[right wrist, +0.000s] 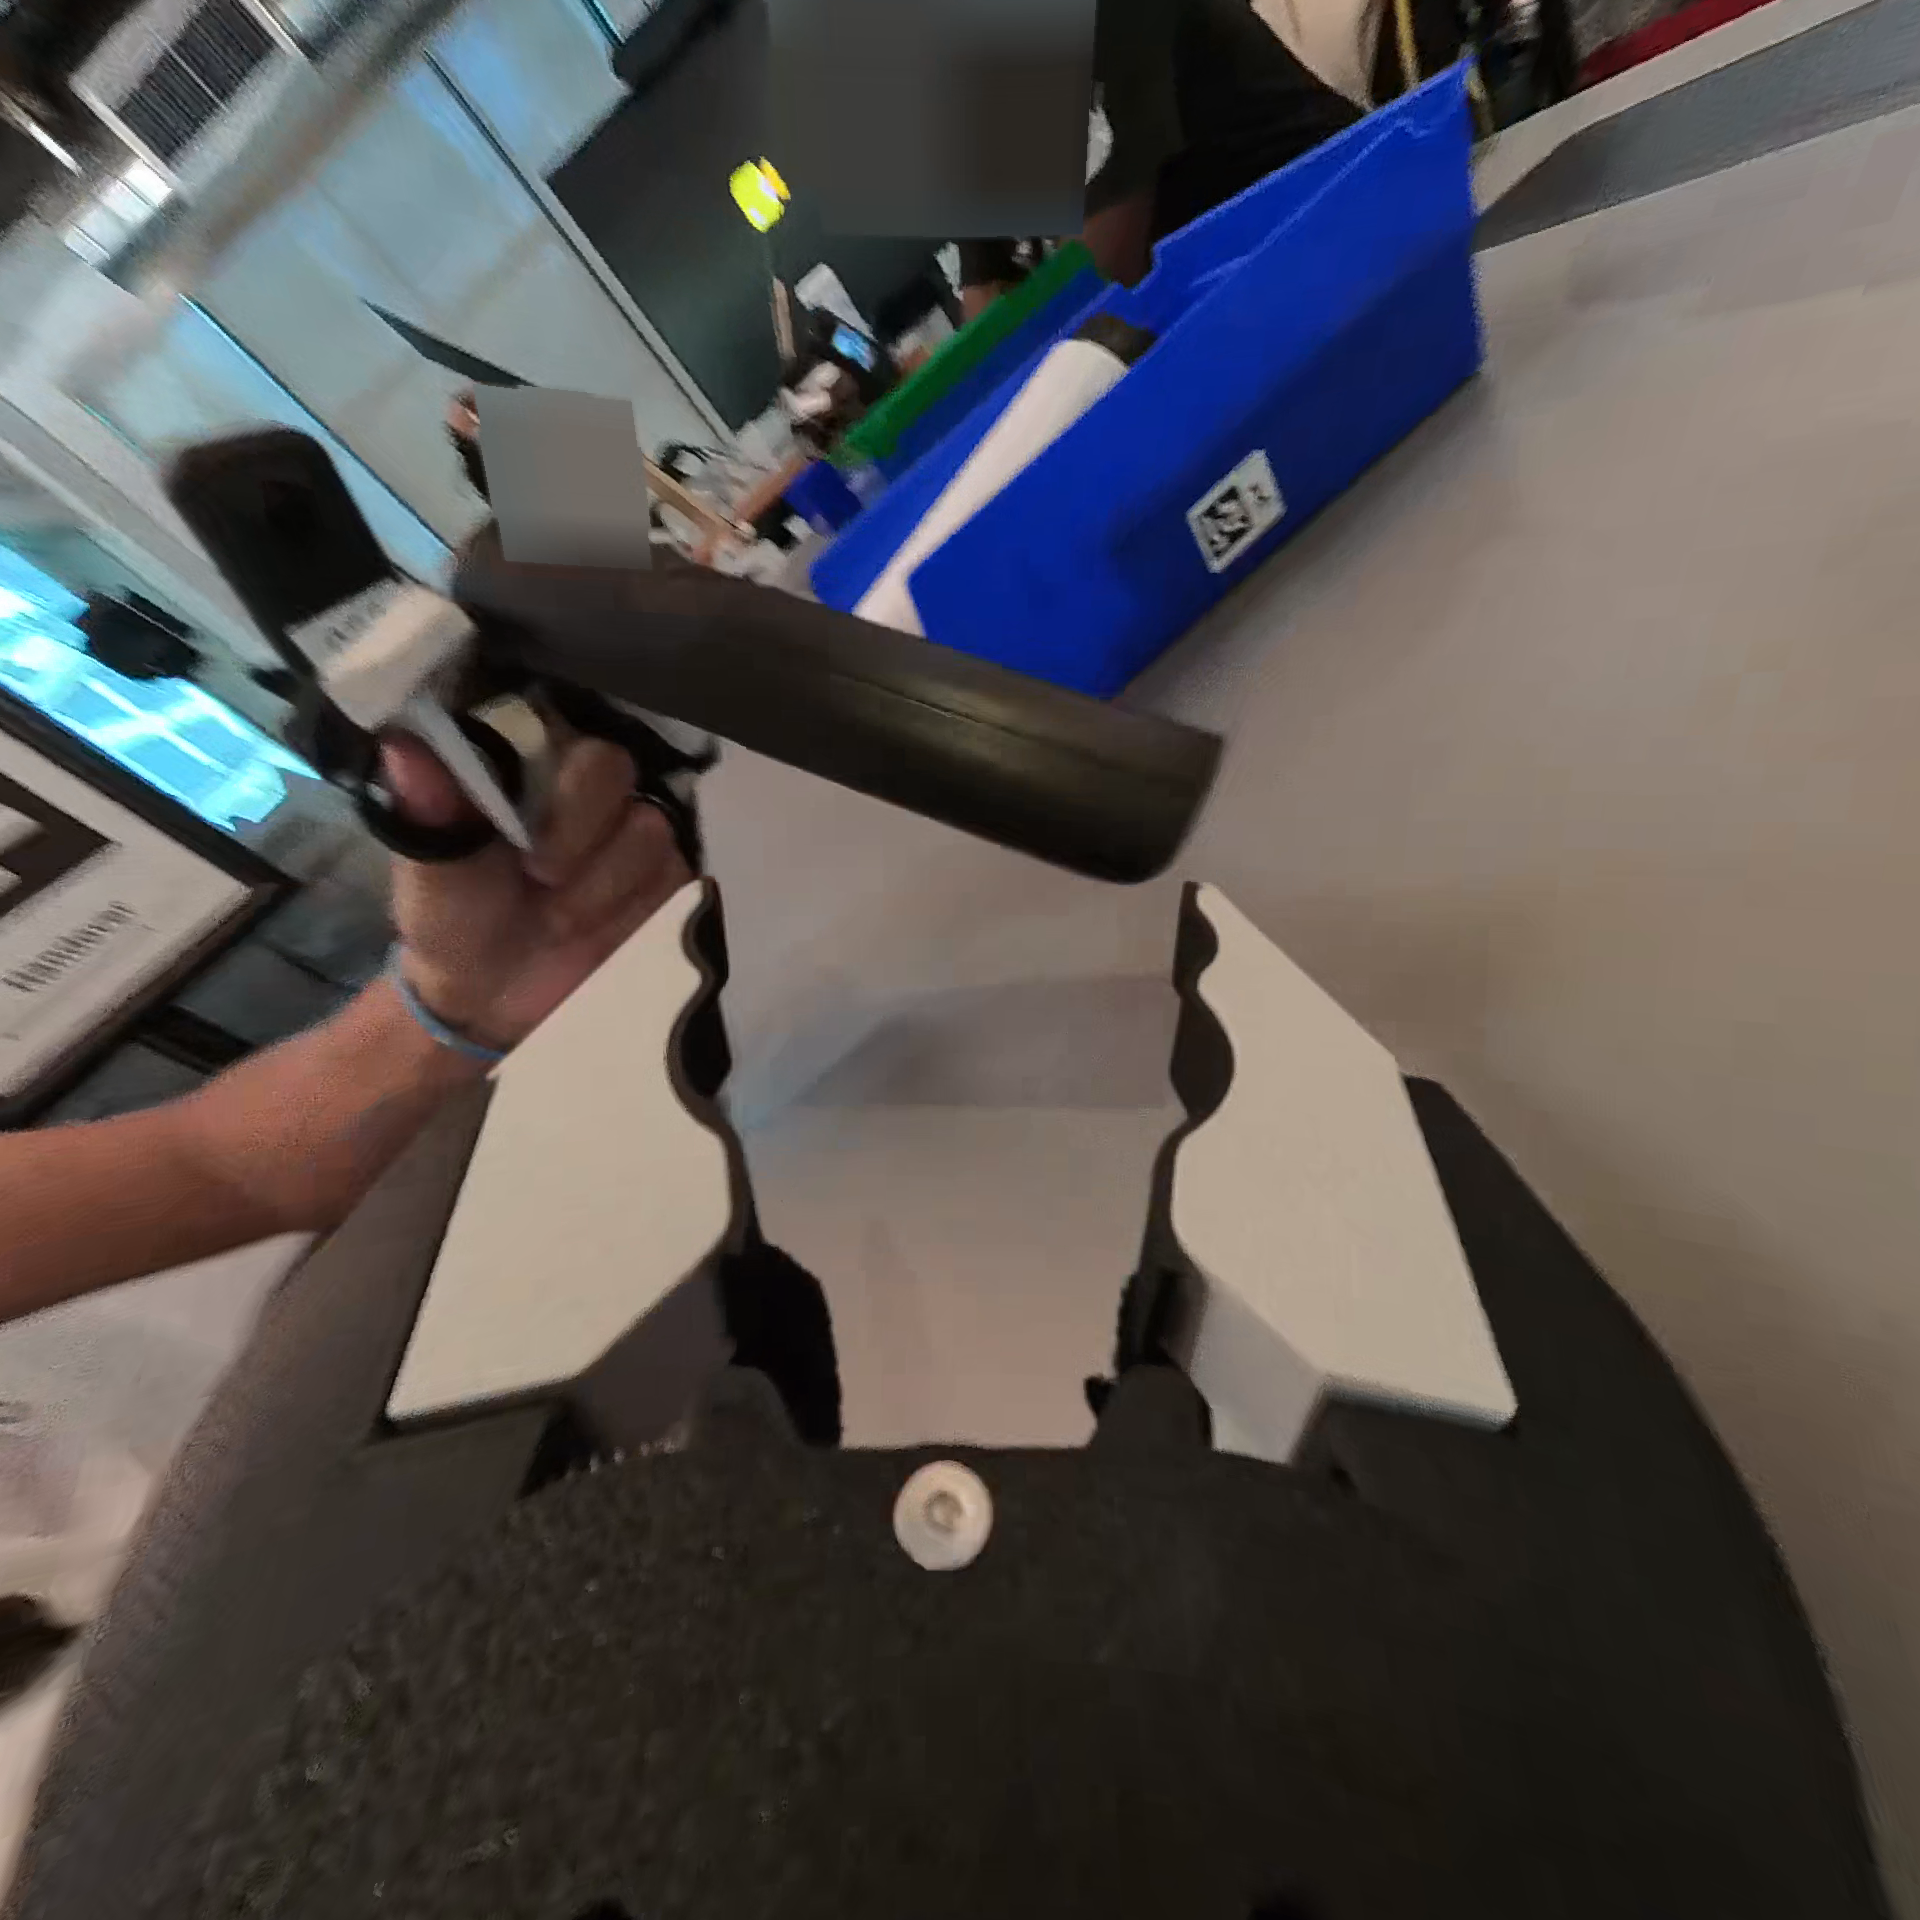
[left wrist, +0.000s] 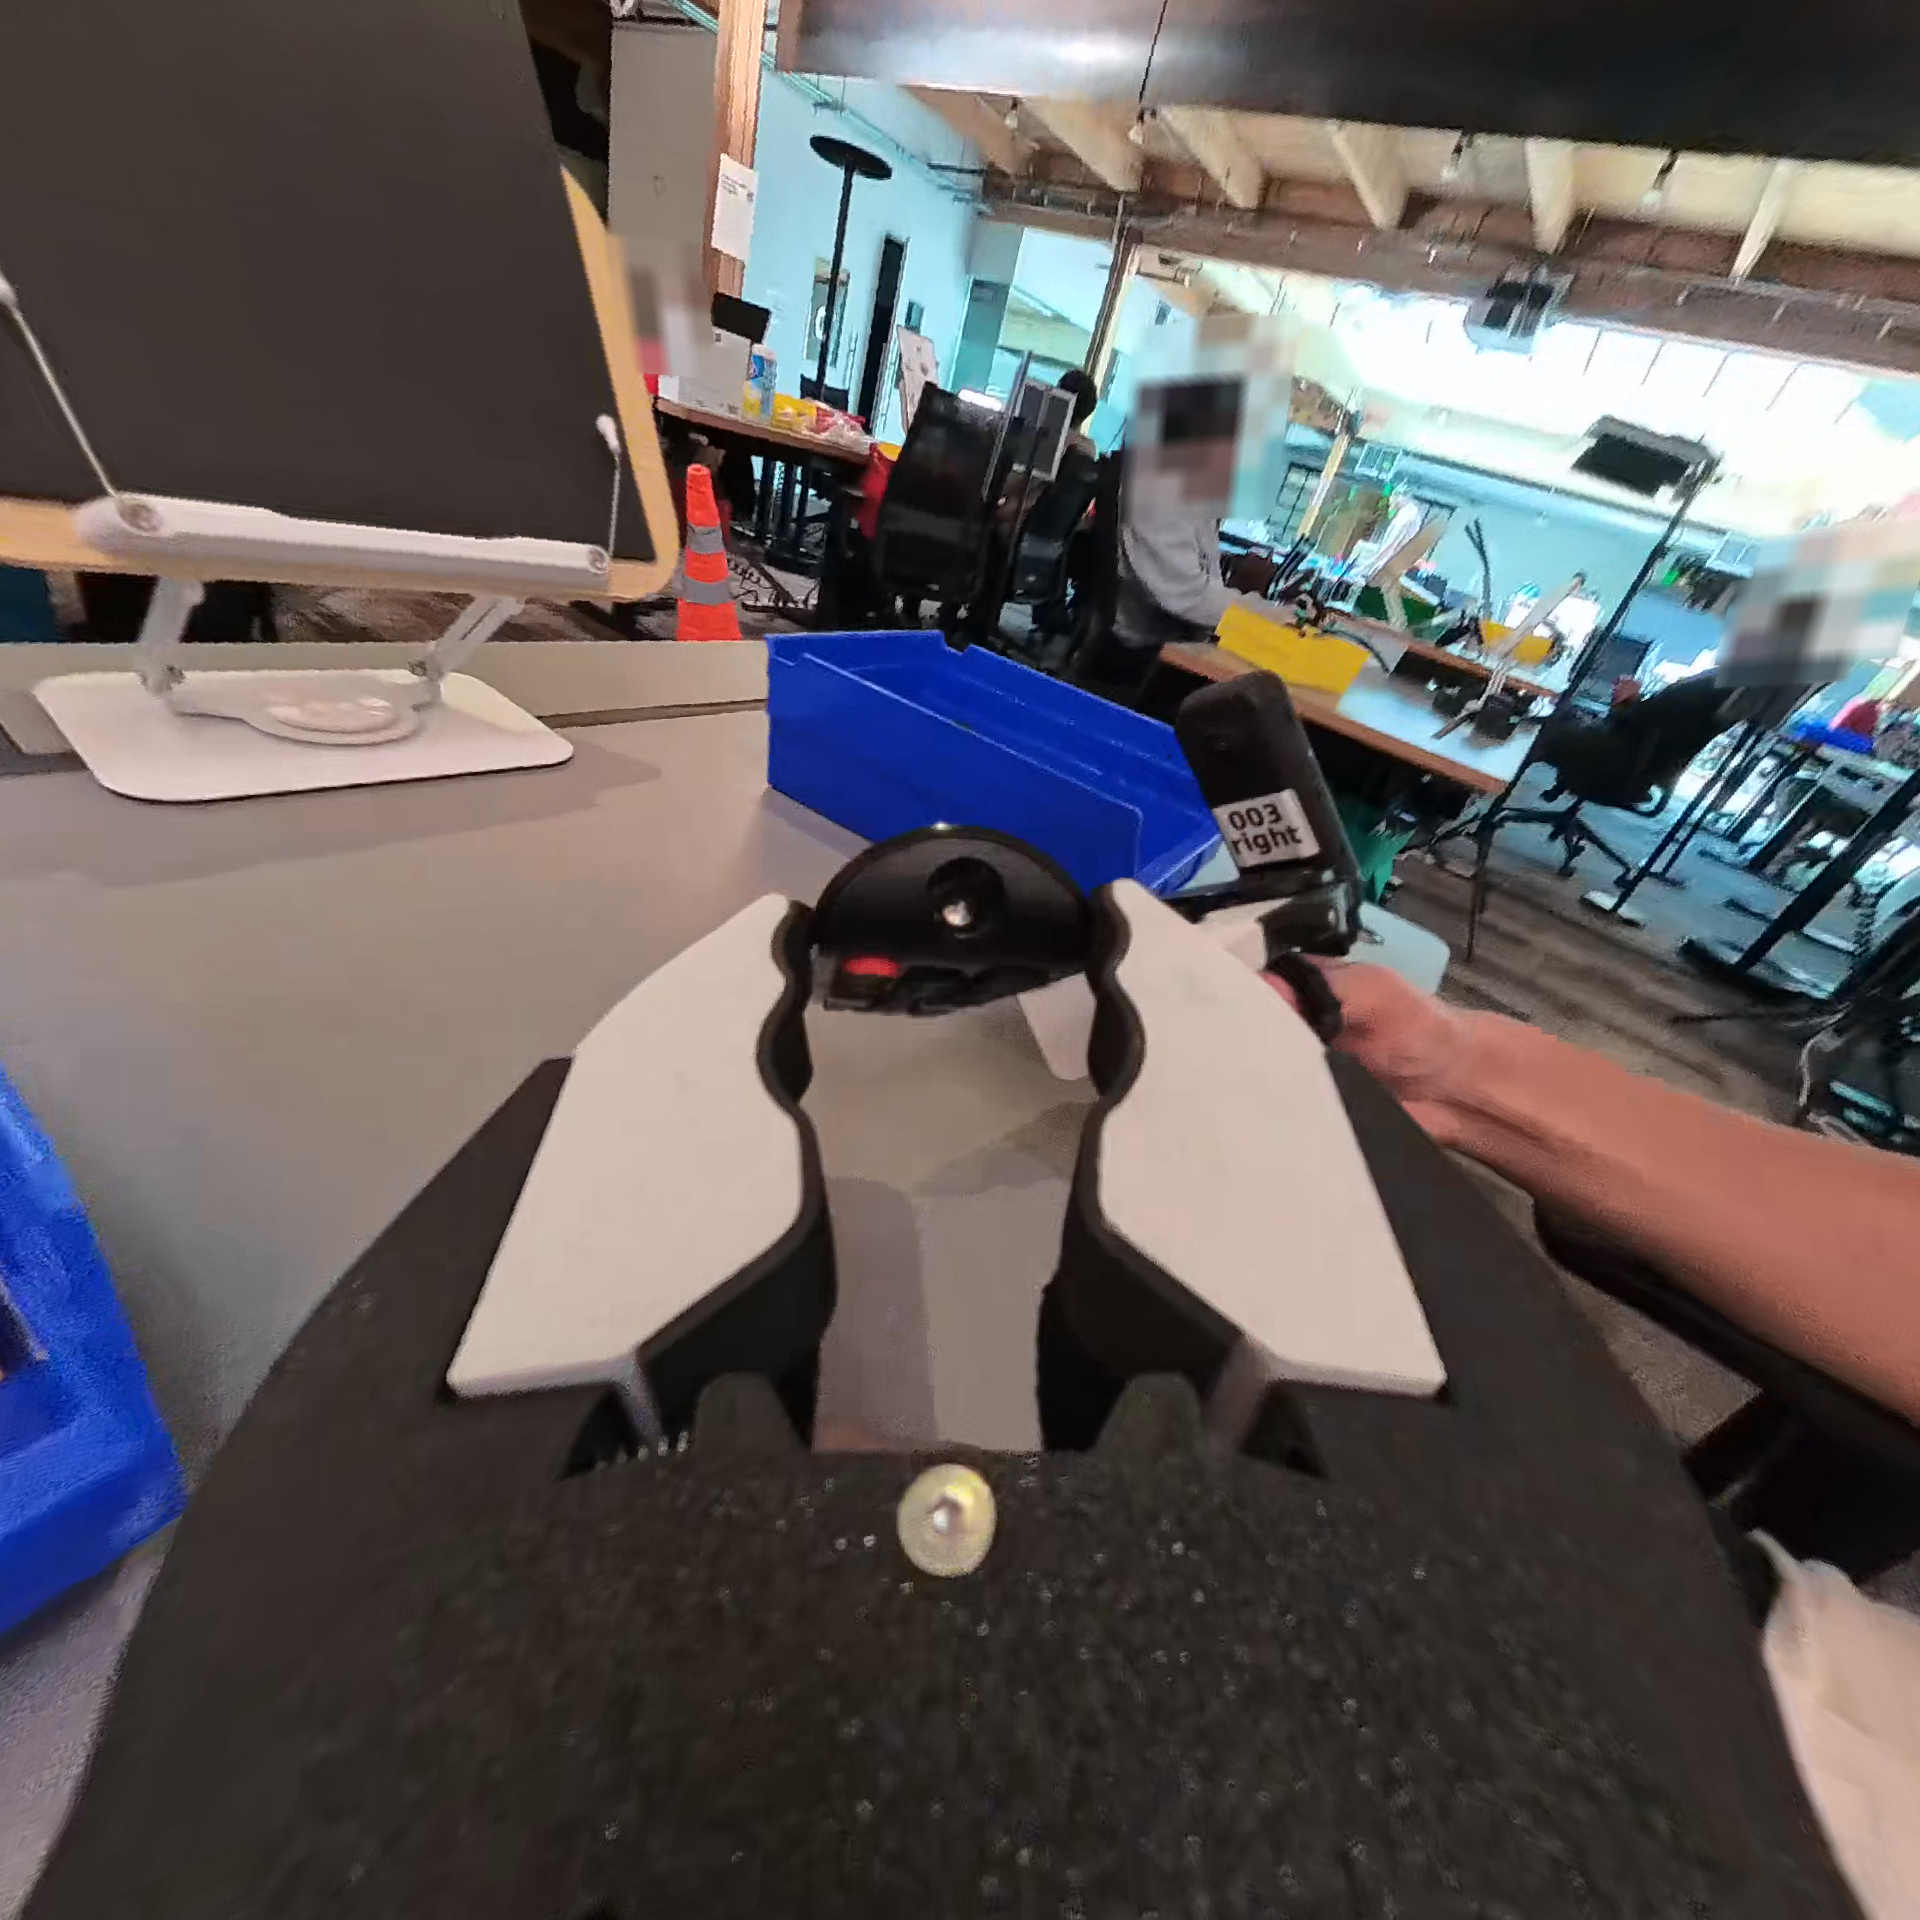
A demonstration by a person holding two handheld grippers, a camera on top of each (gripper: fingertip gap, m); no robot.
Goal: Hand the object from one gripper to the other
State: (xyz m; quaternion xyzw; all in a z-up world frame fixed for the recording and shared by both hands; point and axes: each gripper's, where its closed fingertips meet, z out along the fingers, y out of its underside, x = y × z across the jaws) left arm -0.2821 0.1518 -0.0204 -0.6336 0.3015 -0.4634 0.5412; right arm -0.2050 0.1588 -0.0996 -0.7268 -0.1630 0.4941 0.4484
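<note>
At the centre of the left wrist view, the left gripper (left wrist: 951, 940) clenches a round black object (left wrist: 951, 925) at its fingertips, above bare grey table (left wrist: 364, 935) with open room toward the left and a blue bin (left wrist: 966, 738) just behind. In the right wrist view, the right gripper (right wrist: 948, 914) stands released and empty over clear tabletop at frame centre. The bin's wall carries a square code sticker (right wrist: 1234, 511) at upper right, and a white label (left wrist: 1262, 828) sits on the right gripper's camera at centre right of the left view.

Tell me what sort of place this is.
Probably a shared lab or workshop: a grey table with a blue parts bin, more work tables cluttered with gear behind, an orange traffic cone, and exposed ceiling beams overhead.
</note>
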